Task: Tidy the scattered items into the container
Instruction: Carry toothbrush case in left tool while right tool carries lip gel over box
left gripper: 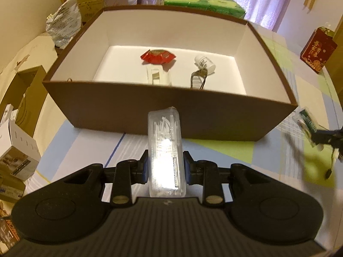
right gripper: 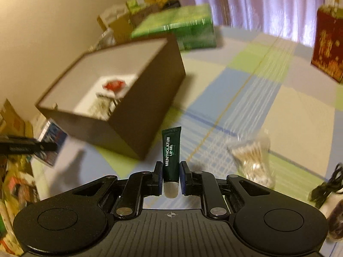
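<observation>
A brown cardboard box (left gripper: 167, 111) with a white inside stands on the table ahead of my left gripper (left gripper: 165, 167). In it lie a red snack packet (left gripper: 158, 56), a small white bottle (left gripper: 204, 62), a metal clip (left gripper: 198, 78) and a white holder (left gripper: 157, 76). That gripper is shut on a clear plastic case of floss picks (left gripper: 165, 150), held just short of the box's near wall. My right gripper (right gripper: 170, 176) is shut on a dark green lip gel tube (right gripper: 170, 152), cap toward the camera, to the right of the box (right gripper: 137, 111). A bag of cotton swabs (right gripper: 253, 158) lies on the cloth.
Green tissue packs (left gripper: 199, 0) sit behind the box. A red gift box (left gripper: 317, 49) stands at the far right. A black cable (right gripper: 325, 188) lies at the right edge. Cardboard boxes and bags crowd the floor left of the table. The checked tablecloth (right gripper: 246, 81) covers the table.
</observation>
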Motion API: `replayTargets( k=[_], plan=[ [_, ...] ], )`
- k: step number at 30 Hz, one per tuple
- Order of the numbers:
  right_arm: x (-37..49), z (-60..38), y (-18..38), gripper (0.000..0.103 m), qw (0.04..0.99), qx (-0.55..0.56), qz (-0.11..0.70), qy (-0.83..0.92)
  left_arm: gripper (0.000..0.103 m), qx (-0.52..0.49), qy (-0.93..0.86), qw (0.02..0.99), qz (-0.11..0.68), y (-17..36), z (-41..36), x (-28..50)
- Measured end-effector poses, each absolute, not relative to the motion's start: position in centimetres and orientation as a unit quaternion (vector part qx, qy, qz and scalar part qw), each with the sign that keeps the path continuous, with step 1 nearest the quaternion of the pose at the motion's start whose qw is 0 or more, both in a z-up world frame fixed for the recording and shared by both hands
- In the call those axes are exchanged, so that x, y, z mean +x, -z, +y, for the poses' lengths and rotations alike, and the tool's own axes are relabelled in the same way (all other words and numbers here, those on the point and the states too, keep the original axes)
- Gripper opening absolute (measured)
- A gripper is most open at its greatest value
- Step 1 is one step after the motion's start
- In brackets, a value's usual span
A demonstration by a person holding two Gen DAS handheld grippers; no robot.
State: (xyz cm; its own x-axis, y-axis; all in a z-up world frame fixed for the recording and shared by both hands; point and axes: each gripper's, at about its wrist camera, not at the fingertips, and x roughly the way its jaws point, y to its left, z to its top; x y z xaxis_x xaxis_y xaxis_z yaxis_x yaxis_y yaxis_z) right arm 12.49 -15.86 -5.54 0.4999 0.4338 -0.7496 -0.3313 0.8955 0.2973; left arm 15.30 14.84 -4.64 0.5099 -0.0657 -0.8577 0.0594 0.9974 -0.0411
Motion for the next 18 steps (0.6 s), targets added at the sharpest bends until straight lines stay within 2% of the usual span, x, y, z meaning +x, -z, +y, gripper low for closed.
replayTargets(
  k=[10, 18],
  plan=[
    [13.9, -12.2, 0.4, 0.018, 0.883, 0.065, 0.387, -0.258, 0.025, 0.008, 0.050, 0.892, 0.449, -0.1, 17.0, 15.6],
    [16.2, -7.2, -1.0, 0.018, 0.886, 0.057, 0.365, -0.282, 0.025, 0.032, 0.075, 0.912, 0.402, -4.2, 18.9, 17.6]
  ],
)
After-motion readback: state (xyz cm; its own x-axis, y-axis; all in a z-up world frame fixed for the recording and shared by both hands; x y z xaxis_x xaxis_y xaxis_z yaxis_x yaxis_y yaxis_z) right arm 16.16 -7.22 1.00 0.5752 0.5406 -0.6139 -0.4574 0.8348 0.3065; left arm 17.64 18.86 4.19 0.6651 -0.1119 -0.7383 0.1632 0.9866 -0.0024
